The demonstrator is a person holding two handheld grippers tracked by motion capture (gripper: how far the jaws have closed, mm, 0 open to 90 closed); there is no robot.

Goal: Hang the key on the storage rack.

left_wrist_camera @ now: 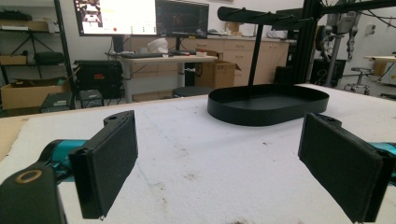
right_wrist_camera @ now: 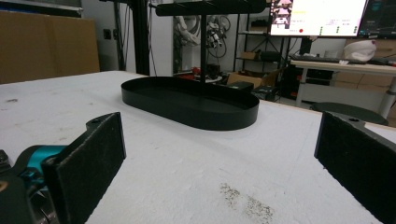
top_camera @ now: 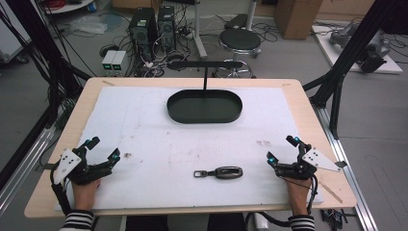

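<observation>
Left tongs [top_camera: 102,150]: I see them at the near left corner of the tabletop, held in a hand [top_camera: 85,191] with a striped sleeve; the jaws stand wide apart and grip nothing. In the left gripper view [left_wrist_camera: 219,165] the two black pads frame bare white cover.

Right tongs [top_camera: 282,149]: at the near right corner, in the other hand [top_camera: 297,192], jaws likewise spread wide and empty. In the right gripper view [right_wrist_camera: 219,163] I see stained white cover between the pads.

Car key [top_camera: 220,172]: I make out a dark key fob with a ring at its left end, lying flat on the white cover near the front edge, between the two tongs and apart from both; it sits closer to the right pair.

Tray stand [top_camera: 204,107]: a black oval tray with a low rim, at the far middle of the tabletop, well apart from the key. A thin post rises from it to a black crossbar. I see it ahead in the left gripper view [left_wrist_camera: 268,103] and in the right gripper view [right_wrist_camera: 191,103]; the tray looks empty.

Tabletop [top_camera: 308,103]: light wood, covered almost wholly by a white sheet [top_camera: 144,125] with small dark stains.

Surroundings: a round stool [top_camera: 239,41] and computer towers [top_camera: 151,29] stand on the floor beyond the far edge; monitors [left_wrist_camera: 140,17] glow on a desk in the background.
</observation>
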